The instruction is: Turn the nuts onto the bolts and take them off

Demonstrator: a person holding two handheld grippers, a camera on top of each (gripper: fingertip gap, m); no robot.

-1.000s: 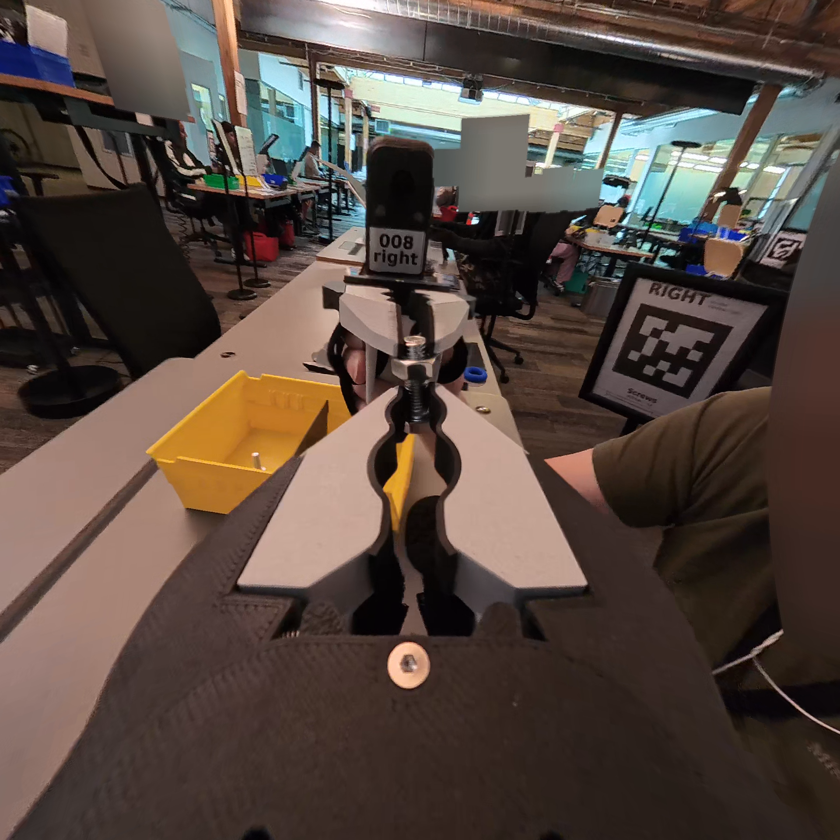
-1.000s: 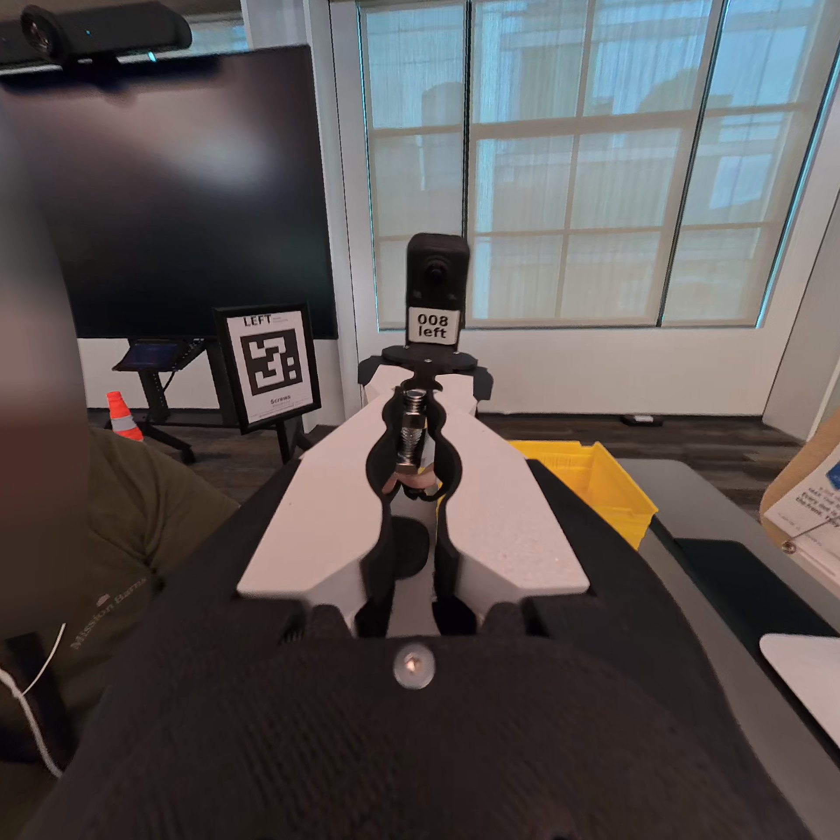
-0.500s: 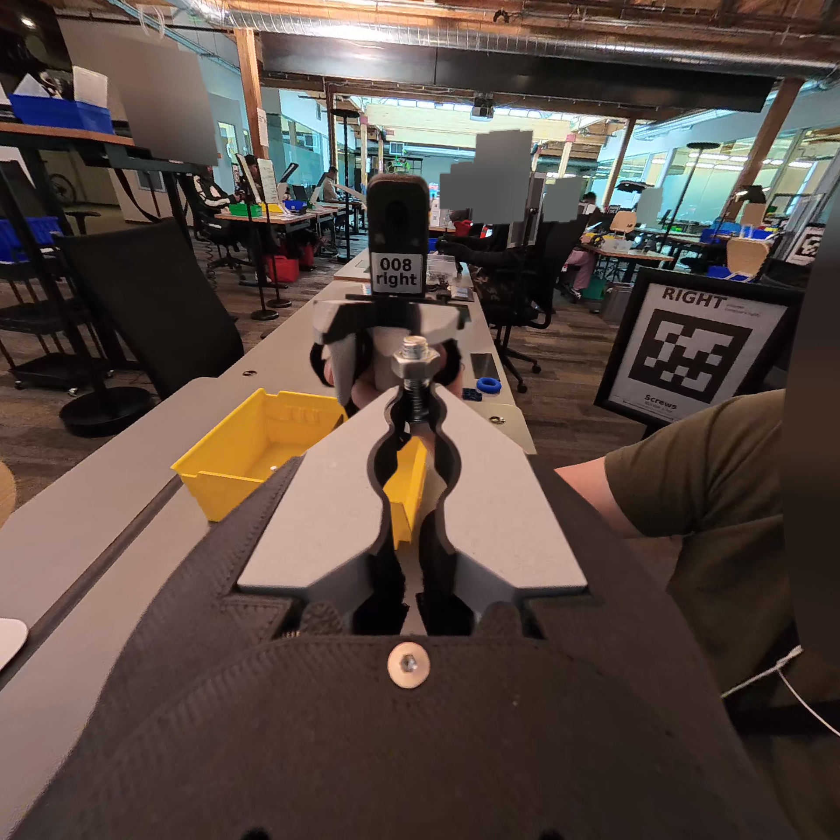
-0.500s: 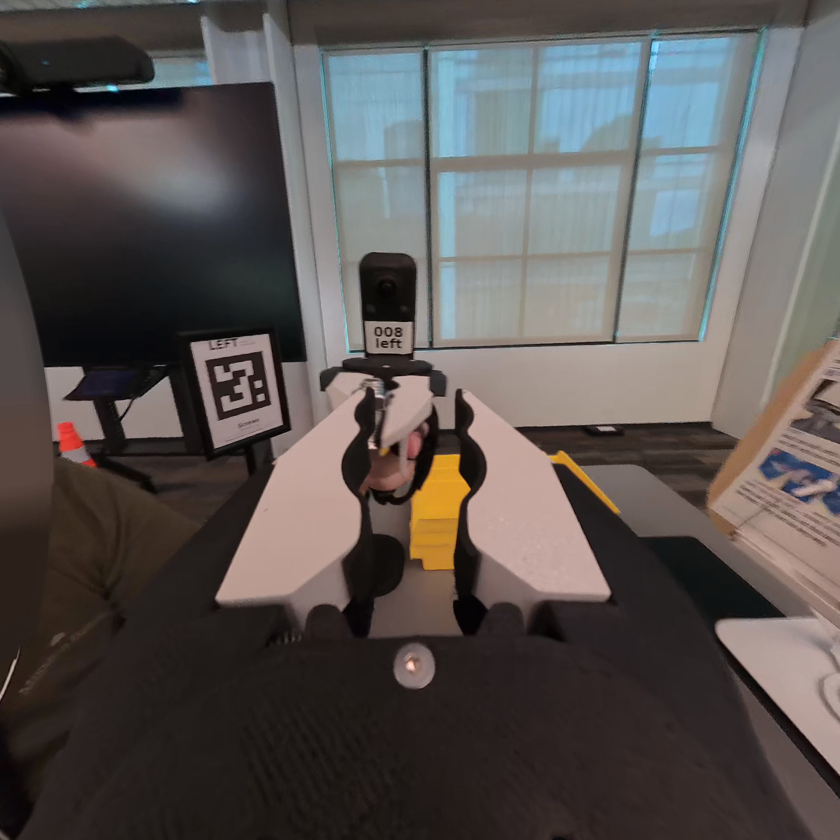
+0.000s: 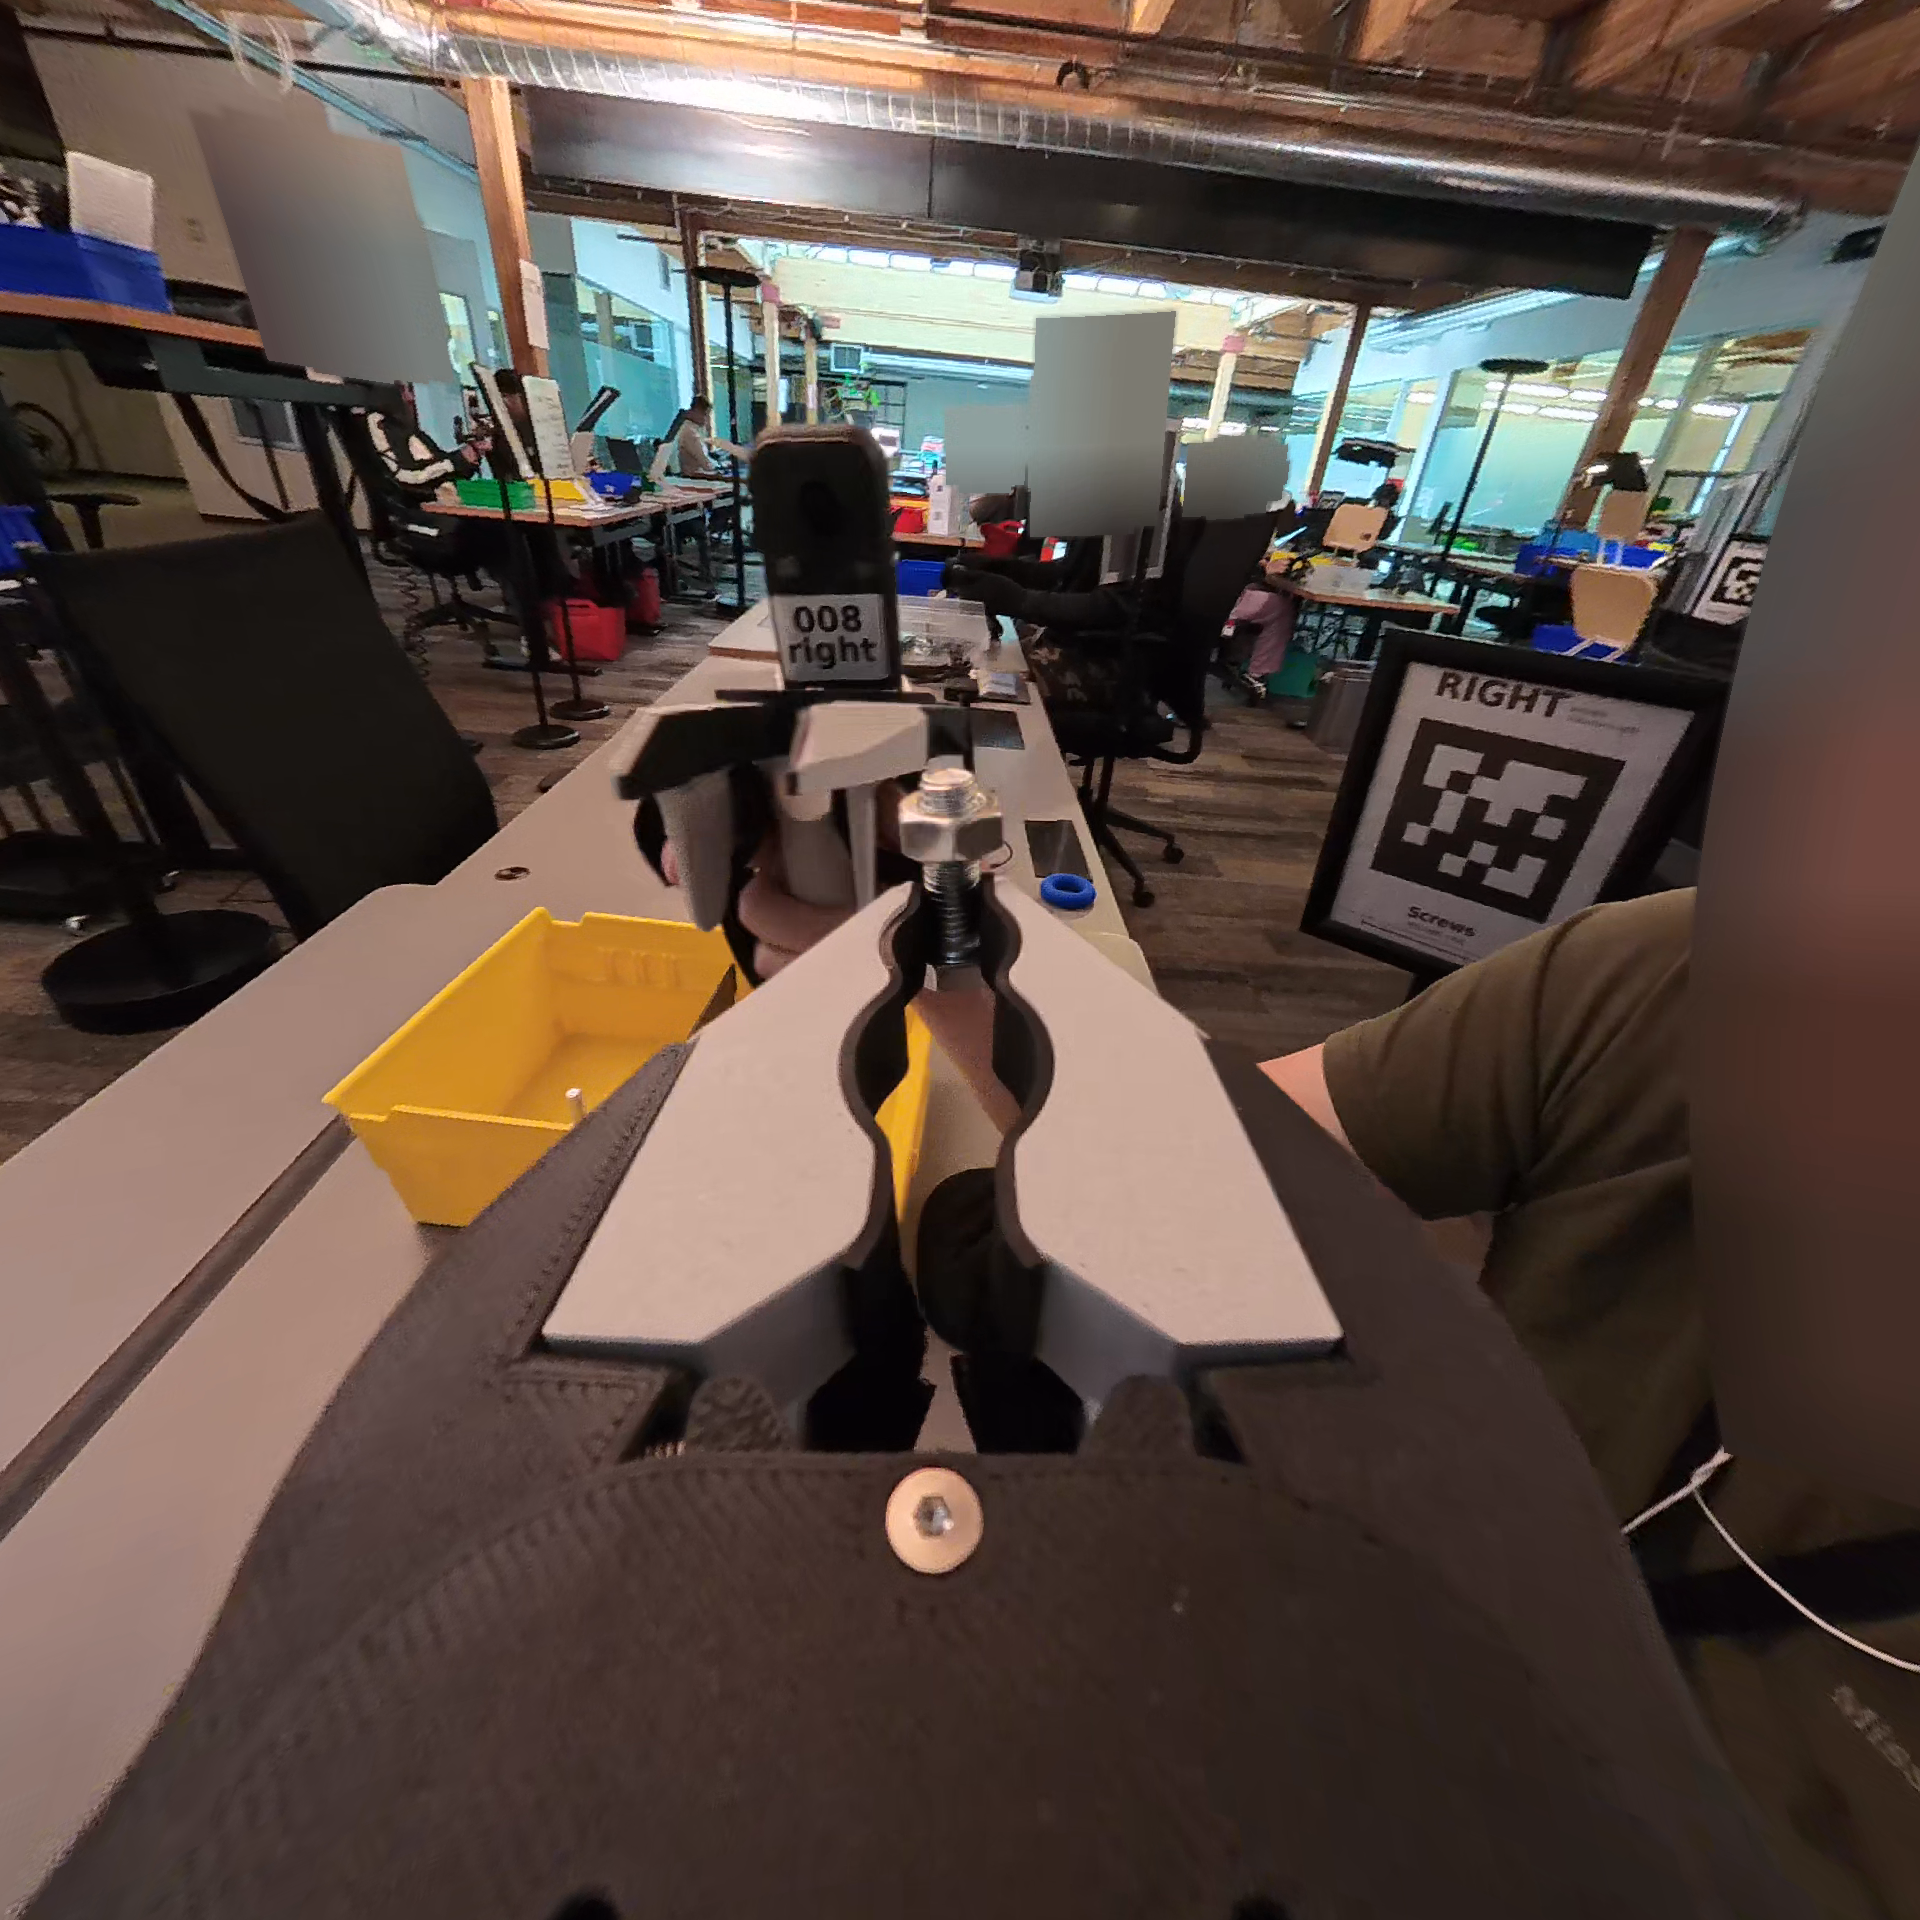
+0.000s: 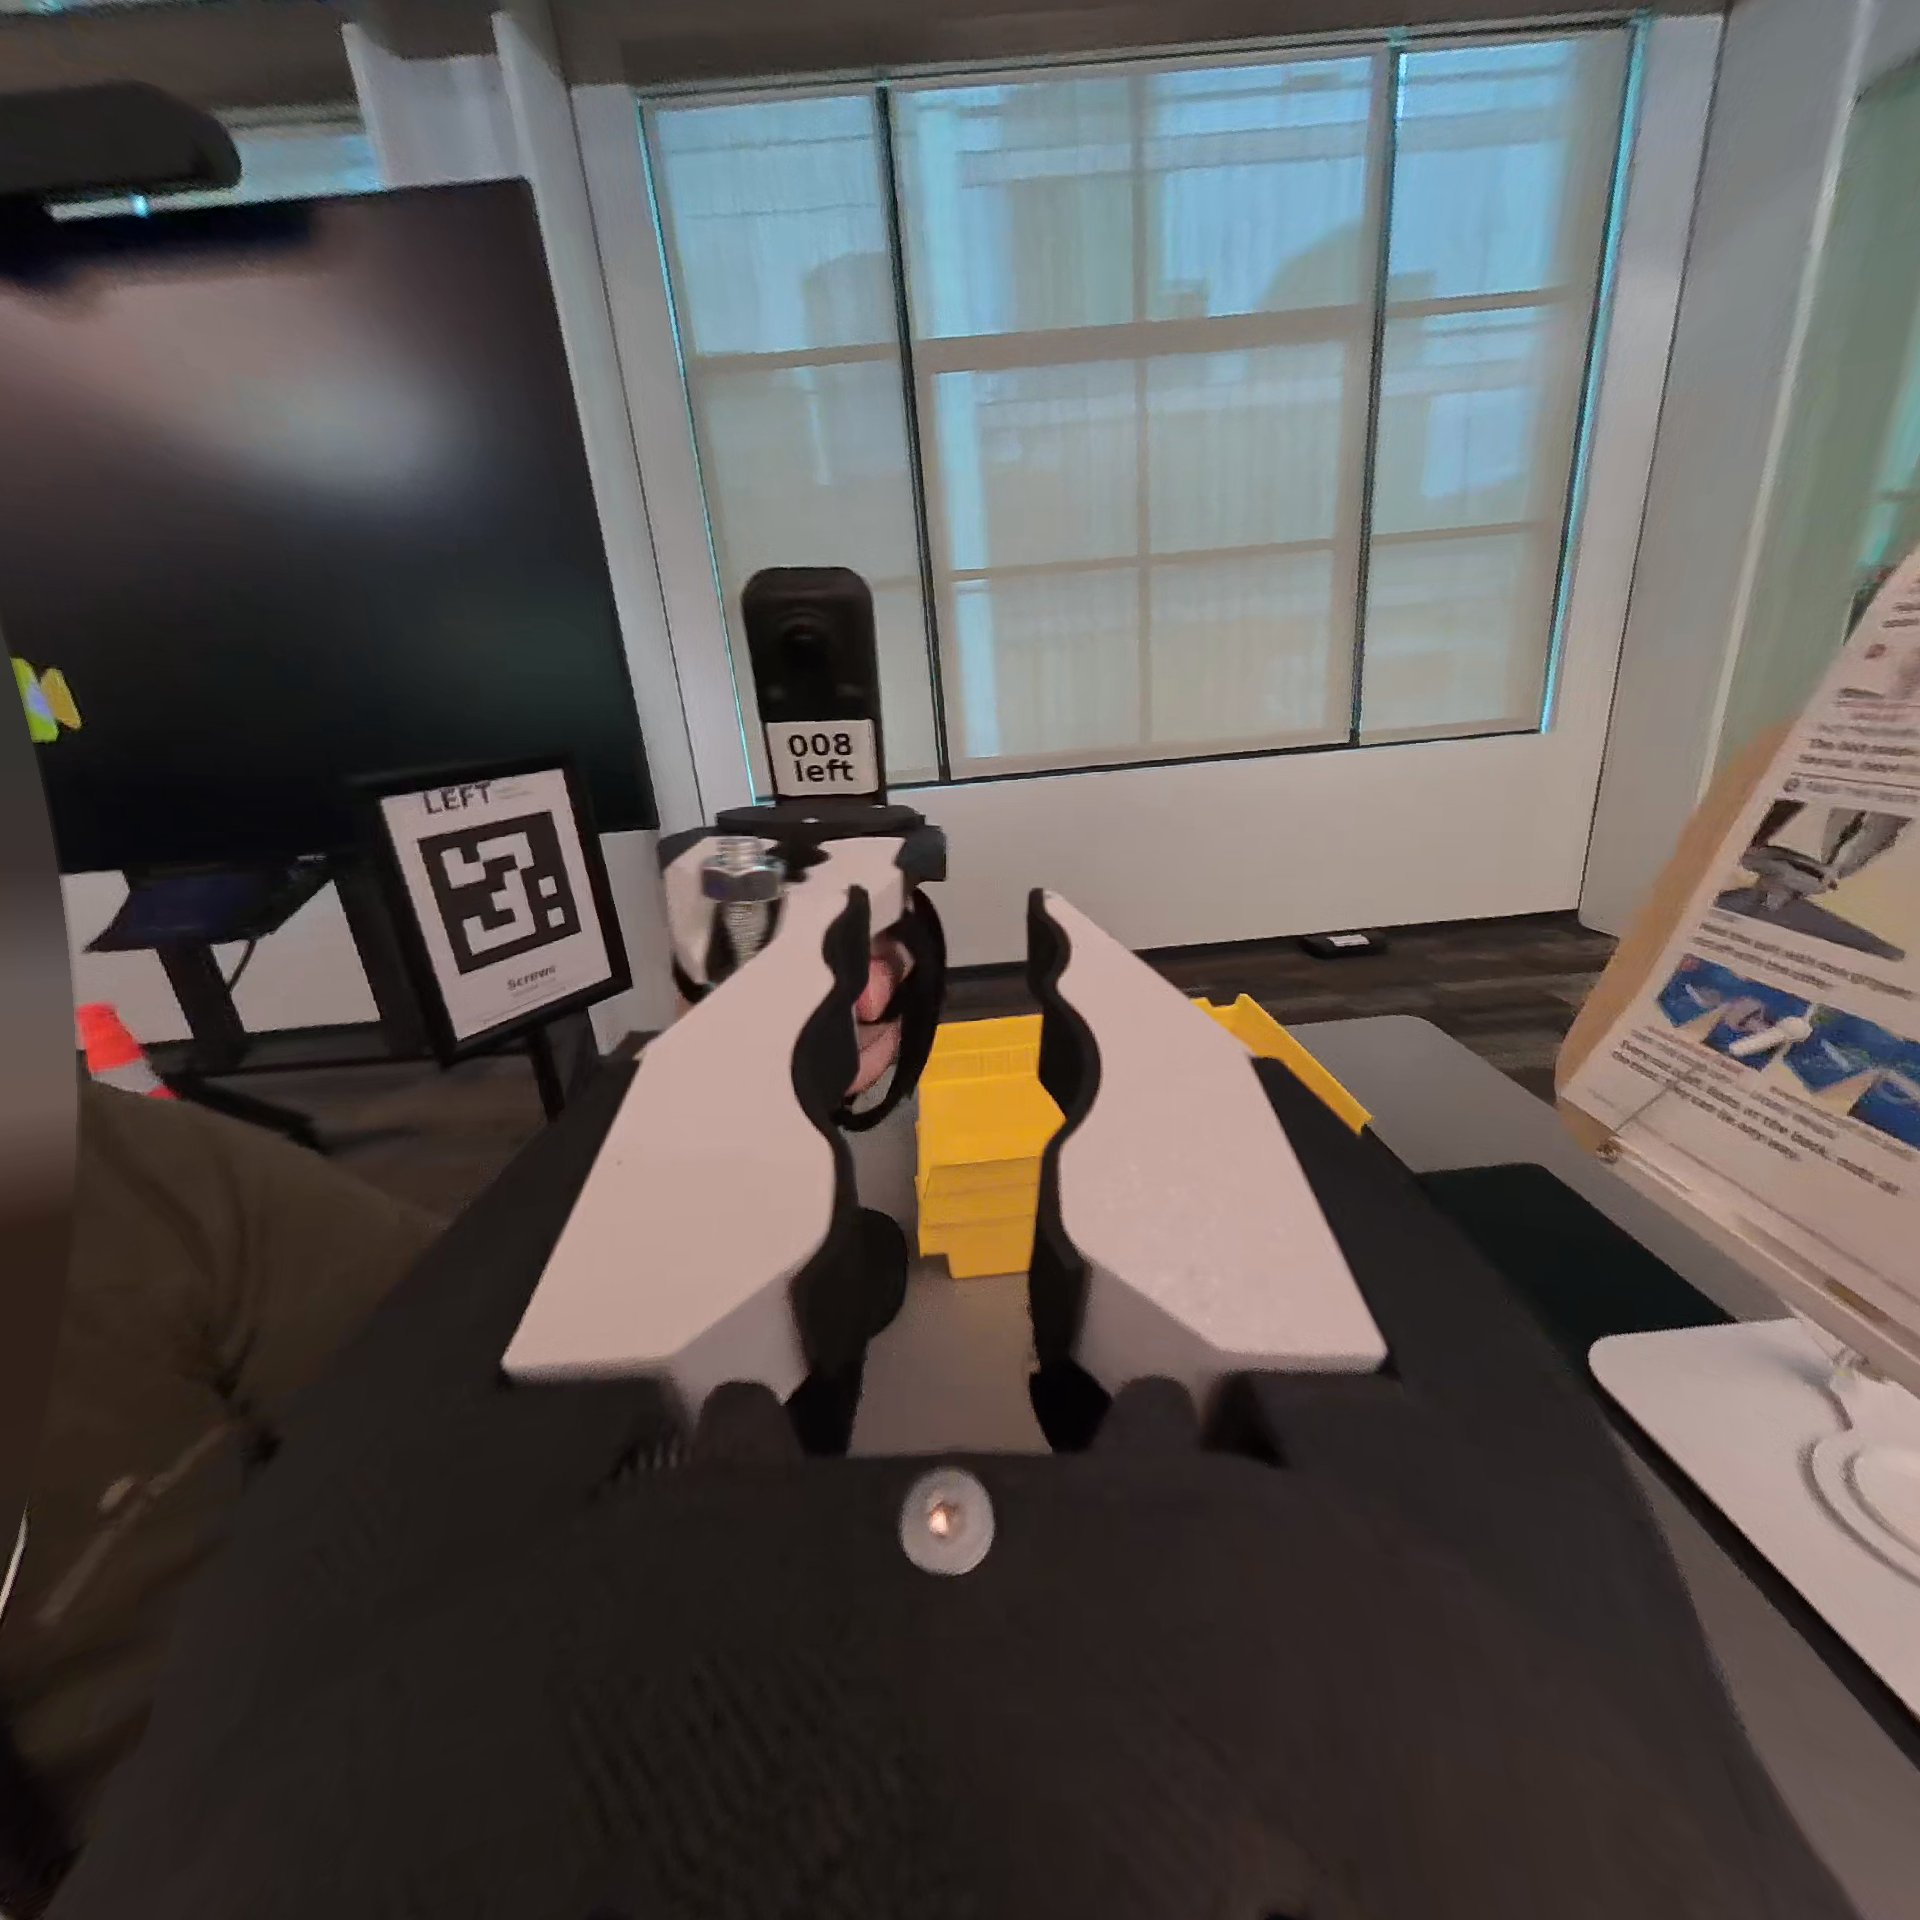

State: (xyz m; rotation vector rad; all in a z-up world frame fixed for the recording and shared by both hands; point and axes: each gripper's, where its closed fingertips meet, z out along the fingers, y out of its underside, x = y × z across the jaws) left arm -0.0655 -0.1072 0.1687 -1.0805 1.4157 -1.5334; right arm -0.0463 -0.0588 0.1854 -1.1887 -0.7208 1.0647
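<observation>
My left gripper (image 5: 948,902) is shut on the threaded shaft of a silver bolt (image 5: 950,928) and holds it upright in the air. A silver hex nut (image 5: 951,831) sits on the bolt near its top end. My right gripper (image 6: 943,920) is open and empty. In the left wrist view it (image 5: 771,844) hangs just left of the nut, apart from it. In the right wrist view the bolt and nut (image 6: 740,885) stand in the left gripper, up and to the left of my open fingers.
A yellow bin (image 5: 499,1049) stands on the grey table (image 5: 156,1195) below and left of the bolt; it also shows in the right wrist view (image 6: 987,1143). A framed marker sign (image 5: 1496,800), a blue ring (image 5: 1067,891), the person's sleeve (image 5: 1507,1060) and an instruction board (image 6: 1766,987) are near.
My right gripper was shut on the nut a second ago. It has opened, let go and drawn off to the side. The nut stays on the bolt in my left gripper.
</observation>
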